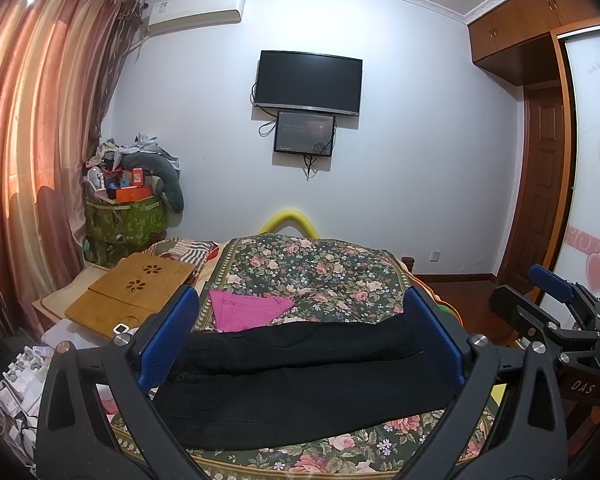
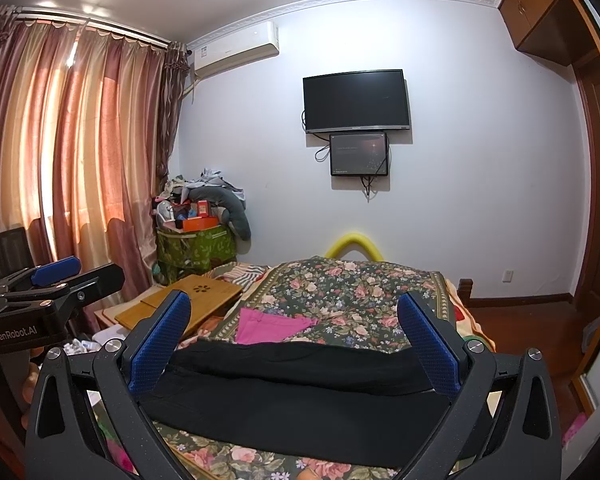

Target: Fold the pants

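Left wrist view has the left gripper spread wide and empty above black pants lying across the flowered bedspread, while the right wrist view shows the right gripper equally wide and empty; soft, limp cloth, probably best pinched at an outer edge.

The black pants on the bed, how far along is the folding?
Done: the black pants lie across the floral bedspread, and they seem already folded lengthwise, with one layer on top of another. A pink garment lies beyond them. In hand: nothing; the left gripper and the right gripper are both open above the pants. Left: gripping the pants and folding them across into a compact stack.
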`<state>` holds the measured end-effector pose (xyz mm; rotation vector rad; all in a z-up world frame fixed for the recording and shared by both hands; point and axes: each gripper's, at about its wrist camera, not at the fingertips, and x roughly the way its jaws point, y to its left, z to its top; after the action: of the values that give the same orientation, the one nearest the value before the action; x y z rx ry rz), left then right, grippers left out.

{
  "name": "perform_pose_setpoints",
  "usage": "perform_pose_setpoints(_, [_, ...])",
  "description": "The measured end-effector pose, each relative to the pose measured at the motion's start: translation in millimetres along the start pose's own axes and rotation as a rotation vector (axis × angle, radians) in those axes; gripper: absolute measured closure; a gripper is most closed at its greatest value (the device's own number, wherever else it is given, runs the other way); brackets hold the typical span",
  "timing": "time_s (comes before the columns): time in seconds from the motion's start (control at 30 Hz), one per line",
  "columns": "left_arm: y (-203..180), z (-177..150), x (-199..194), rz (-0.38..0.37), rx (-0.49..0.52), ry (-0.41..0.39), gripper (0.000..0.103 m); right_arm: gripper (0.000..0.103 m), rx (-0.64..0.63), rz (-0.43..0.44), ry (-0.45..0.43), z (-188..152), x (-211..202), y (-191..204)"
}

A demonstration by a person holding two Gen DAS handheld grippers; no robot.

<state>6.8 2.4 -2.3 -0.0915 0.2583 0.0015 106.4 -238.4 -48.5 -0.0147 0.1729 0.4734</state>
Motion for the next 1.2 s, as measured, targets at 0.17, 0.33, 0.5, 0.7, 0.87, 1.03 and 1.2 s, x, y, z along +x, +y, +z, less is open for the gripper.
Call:
perform_pose_setpoints(0.17, [0.9,-0.8,1.0,-0.001,-0.003,0.001,0.0,0.0,0.0,0.001,0.001,0.1,0.0,-0.3])
perform_pose_setpoints(0.33, [1.4,-1.8,1.1,-0.001,-0.004,0.0,0.0,0.0,0.001,0.001,0.003,1.9,2.6,-1.8])
perform_pose_setpoints(0.5, [1.6,-1.8,1.1,-0.002,-0.005,0.002,0.0,0.0,0.001,0.0,0.004,1.5,2.6,-1.3])
perform_pose_setpoints(0.7, [2.2,-2.8,1.1,-0.002,-0.006,0.001,0.0,0.0,-0.001,-0.002,0.002,1.7,2.5,-2.9])
perform_pose_setpoints(0.87, [2.1,-5.7,1.0,-0.006,-0.009,0.006,0.0,0.0,0.001,-0.004,0.003,2.5,4.0,-4.2])
perform_pose_setpoints(1.03, [0.7,-7.2,3.3,-0.006,-0.01,0.011,0.0,0.0,-0.001,-0.006,0.008,0.3,4.7,-4.1])
perform_pose_setpoints(1.2, [1.1,-5.4,12.6,-0.003,-0.012,0.023,0.0,0.0,0.001,-0.006,0.021,-0.8,10.2,-4.6])
